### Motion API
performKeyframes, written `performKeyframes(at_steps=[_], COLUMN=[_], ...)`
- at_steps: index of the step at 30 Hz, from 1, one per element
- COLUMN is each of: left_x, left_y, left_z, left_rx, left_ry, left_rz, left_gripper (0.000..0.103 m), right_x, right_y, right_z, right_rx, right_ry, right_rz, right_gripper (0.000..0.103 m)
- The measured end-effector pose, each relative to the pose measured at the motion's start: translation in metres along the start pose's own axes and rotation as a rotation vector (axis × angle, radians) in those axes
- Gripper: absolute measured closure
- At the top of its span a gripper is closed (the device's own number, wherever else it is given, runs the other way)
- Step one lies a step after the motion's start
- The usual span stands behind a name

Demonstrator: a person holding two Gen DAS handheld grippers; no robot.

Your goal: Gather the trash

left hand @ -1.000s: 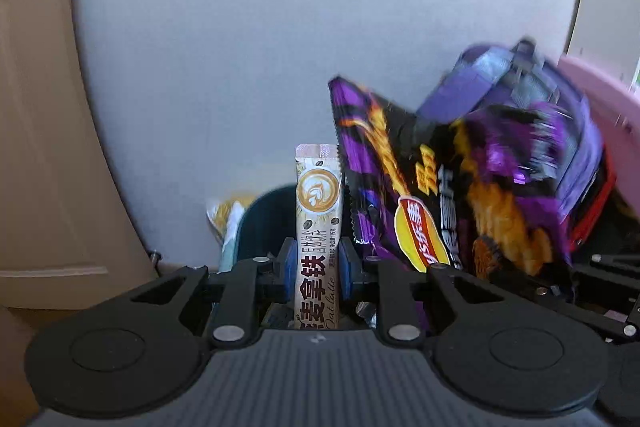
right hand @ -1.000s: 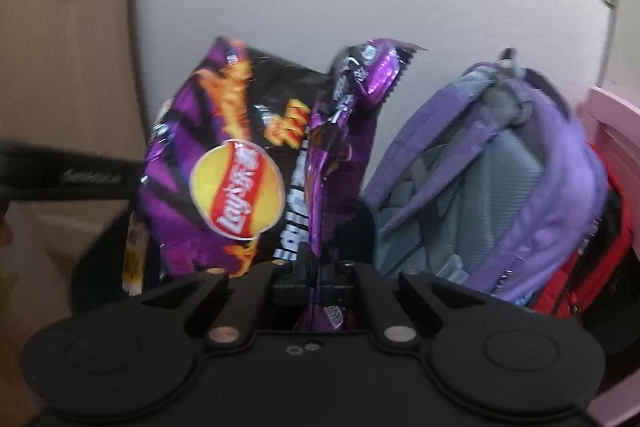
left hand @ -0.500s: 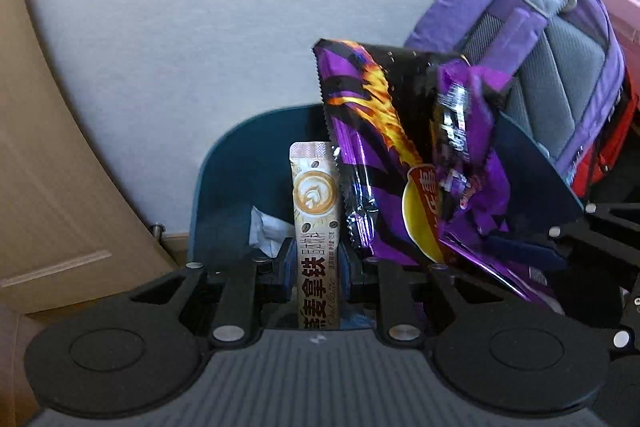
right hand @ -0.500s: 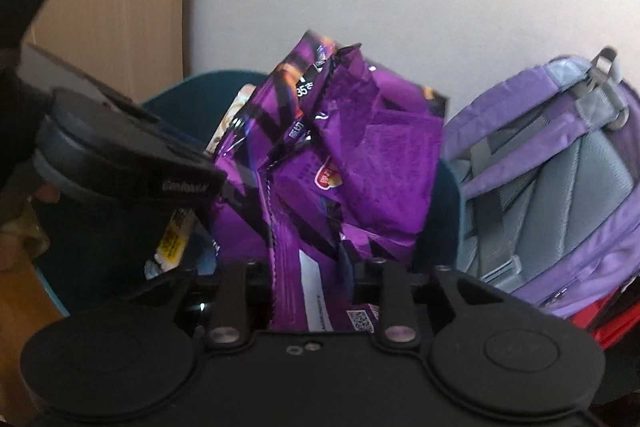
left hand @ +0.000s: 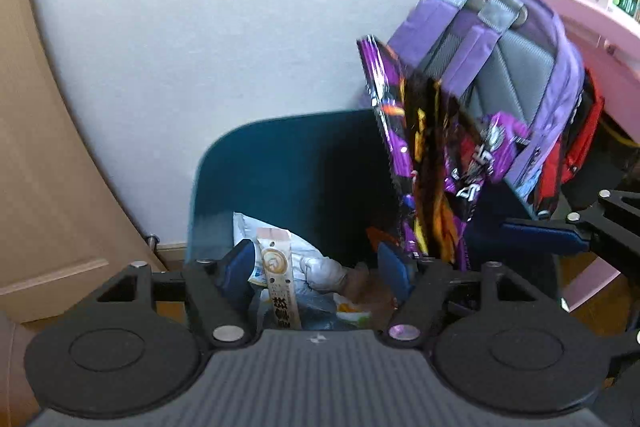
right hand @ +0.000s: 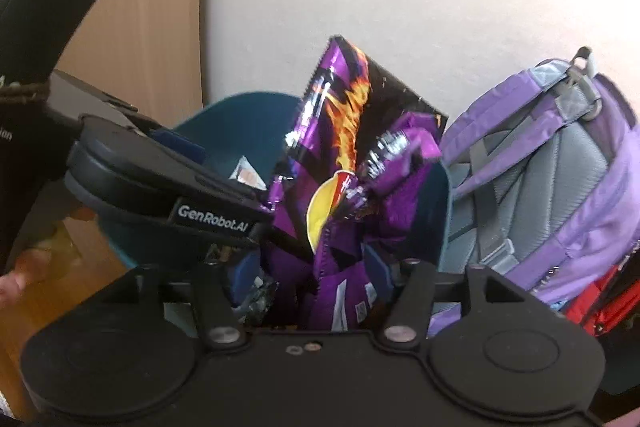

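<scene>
Both pieces of trash are at the teal wastebasket (left hand: 280,163), so this round of collecting looks almost done. The left gripper (left hand: 316,267) hangs over the wastebasket's open mouth; its jaws have just been opening and now stand apart, and the coffee sachet (left hand: 280,287) lies loose between them, touching neither blue pad, above the white wrappers (left hand: 316,263) already inside the wastebasket. The right gripper (right hand: 312,279) is at the wastebasket's right side; its jaws too have just been opening and stand apart, with the purple chip bag (right hand: 352,163) upright between them and no pad pressing on it. The bag's lower part is inside the wastebasket, while its torn top sticks up well above the rim, so it may not have settled fully. What seems left is for both items to drop clear and for the grippers to pull back; whether more trash waits elsewhere cannot be told from here. The wastebasket stands against a plain pale wall (left hand: 200,27). A purple backpack (left hand: 516,75) with grey padding leans just right of the wastebasket, something red behind it, and pink furniture (left hand: 592,27) beyond that. Left of the wastebasket is a wooden door (left hand: 36,187), and a strip of wooden floor (right hand: 60,307) shows near its base.
</scene>
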State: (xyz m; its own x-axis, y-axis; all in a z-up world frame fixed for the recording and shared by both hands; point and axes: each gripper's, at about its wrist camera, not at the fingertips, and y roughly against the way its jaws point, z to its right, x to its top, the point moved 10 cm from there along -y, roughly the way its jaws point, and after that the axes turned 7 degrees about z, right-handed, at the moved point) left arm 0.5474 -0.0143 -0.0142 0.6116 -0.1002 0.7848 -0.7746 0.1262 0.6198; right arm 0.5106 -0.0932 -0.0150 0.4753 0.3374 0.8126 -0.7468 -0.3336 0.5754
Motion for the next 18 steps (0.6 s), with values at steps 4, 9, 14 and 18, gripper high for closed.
performKeyframes(at_steps=[4,9,14,18], left_x=[0.004,0.003,-0.006,-0.015], left_y=[0.028,0.068,0.109,0.139], left_z=[0.003,0.009,0.011,0.015], left_rx=[0.011,0.017,0.029,0.026], left_ry=[-0.007,-0.009,-0.012,-0.008], left_rz=[0.031,0.094,0.15,0.194], left_gripper=[0.028,0.026,0.025,0.024], right_x=[0.005,0.01,0.011,0.008], right_y=[0.03,0.069,0.108,0.126], right_z=[-0.008,-0.006,-0.011,-0.006], right_rx=[-0.004,-0.008,-0.008,0.005], right_ry=[-0.007,-0.04,-0.069,-0.094], right_rz=[0.038,0.096,0.15,0.186], right_gripper=[0.039,0.033,0.029,0.025])
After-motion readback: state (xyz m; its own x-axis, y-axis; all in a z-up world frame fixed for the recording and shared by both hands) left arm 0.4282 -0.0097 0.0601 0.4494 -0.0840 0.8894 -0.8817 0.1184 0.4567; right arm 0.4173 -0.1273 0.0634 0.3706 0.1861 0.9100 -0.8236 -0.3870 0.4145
